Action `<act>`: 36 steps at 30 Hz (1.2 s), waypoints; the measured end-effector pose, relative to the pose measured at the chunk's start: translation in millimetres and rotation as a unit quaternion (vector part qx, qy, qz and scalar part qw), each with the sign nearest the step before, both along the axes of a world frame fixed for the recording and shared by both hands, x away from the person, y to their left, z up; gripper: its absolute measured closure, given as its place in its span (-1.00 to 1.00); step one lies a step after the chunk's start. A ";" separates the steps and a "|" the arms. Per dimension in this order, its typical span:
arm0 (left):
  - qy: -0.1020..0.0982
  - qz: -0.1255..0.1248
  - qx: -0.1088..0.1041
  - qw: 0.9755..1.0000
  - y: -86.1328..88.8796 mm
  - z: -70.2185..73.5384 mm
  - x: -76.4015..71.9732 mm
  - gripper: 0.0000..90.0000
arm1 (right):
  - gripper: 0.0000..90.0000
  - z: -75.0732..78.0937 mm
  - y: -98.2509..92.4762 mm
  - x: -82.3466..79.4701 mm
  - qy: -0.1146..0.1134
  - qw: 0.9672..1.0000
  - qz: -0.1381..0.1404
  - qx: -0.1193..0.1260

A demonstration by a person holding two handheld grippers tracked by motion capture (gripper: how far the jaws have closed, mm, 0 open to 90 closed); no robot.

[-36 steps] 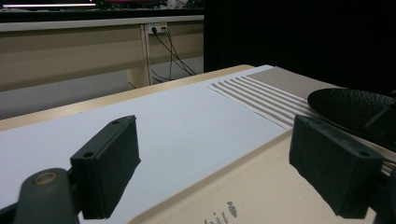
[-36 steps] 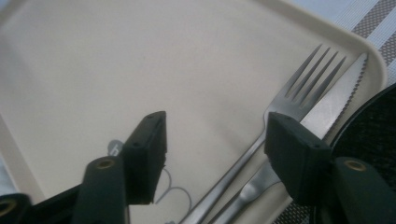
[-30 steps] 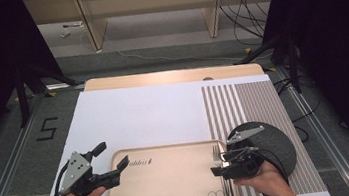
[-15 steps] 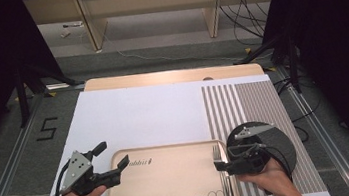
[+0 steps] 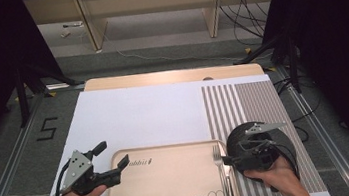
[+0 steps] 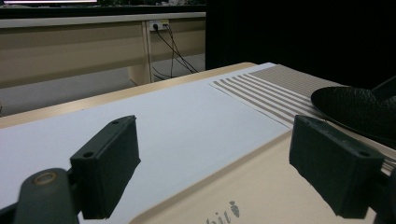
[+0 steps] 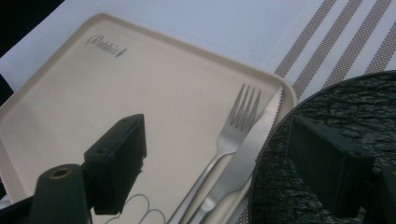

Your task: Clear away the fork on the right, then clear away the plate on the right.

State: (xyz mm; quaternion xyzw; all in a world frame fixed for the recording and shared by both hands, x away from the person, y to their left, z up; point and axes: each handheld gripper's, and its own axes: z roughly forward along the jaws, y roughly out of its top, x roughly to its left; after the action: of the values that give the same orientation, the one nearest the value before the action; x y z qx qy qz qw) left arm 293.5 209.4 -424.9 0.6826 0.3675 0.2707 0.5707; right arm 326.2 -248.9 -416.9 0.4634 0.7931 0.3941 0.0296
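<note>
From the high view, my right gripper (image 5: 228, 160) has just been opening, nothing between its jaws; fork (image 5: 217, 159) and knife (image 5: 228, 182) lie along the tray's (image 5: 163, 190) right edge, beside the black plate (image 5: 278, 135); left gripper view: my left gripper (image 6: 212, 154) gapes empty over the tray's far edge; right gripper view: jaws spread above the cutlery.

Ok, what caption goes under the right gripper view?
Open right tool above a fork and knife on the beige tray, beside a black plate.
</note>
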 end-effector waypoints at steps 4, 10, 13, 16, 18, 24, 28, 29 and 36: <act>0.000 -0.001 0.001 1.000 0.5 0.1 -0.8 -0.65 | -0.57 0.7 -5.0 0.8 -0.003 1.000 -0.010 0.006; 0.001 -0.001 0.000 1.000 0.4 0.1 -0.9 -0.65 | -0.60 1.7 -12.4 1.2 -0.003 1.000 -0.022 0.010; 0.001 -0.003 0.000 1.000 -0.8 0.1 -1.2 -0.65 | -0.61 2.1 -17.3 0.9 -0.005 1.000 -0.027 0.010; 0.001 -0.005 0.000 1.000 -1.1 0.2 -1.1 -0.65 | -0.62 2.4 -22.0 1.2 -0.007 0.999 -0.033 0.009; 0.002 -0.004 -0.001 1.000 -1.3 -0.1 -0.7 -0.65 | -0.63 2.8 -25.9 1.2 -0.008 0.999 -0.038 0.012; 0.002 -0.004 -0.002 1.000 -1.3 -0.2 -0.1 -0.65 | -0.64 2.4 -36.7 1.2 -0.007 0.998 -0.055 0.013; 0.002 -0.005 -0.002 1.000 -1.2 0.0 -0.4 -0.65 | -0.64 1.5 -43.8 2.3 -0.010 0.998 -0.064 0.012; 0.002 -0.005 -0.002 1.000 -1.2 0.0 -0.2 -0.65 | -0.64 1.3 -44.9 2.2 -0.009 0.998 -0.066 0.012; 0.002 -0.004 -0.001 1.000 -0.8 0.0 -0.4 -0.65 | -0.64 0.0 -53.8 2.9 -0.007 0.997 -0.076 0.010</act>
State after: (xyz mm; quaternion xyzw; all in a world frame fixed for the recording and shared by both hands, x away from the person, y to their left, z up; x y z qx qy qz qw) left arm 293.1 208.6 -424.8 0.6838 0.3661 0.2666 0.5721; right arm 329.1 -302.7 -416.9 0.5201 0.7511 0.4022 0.0604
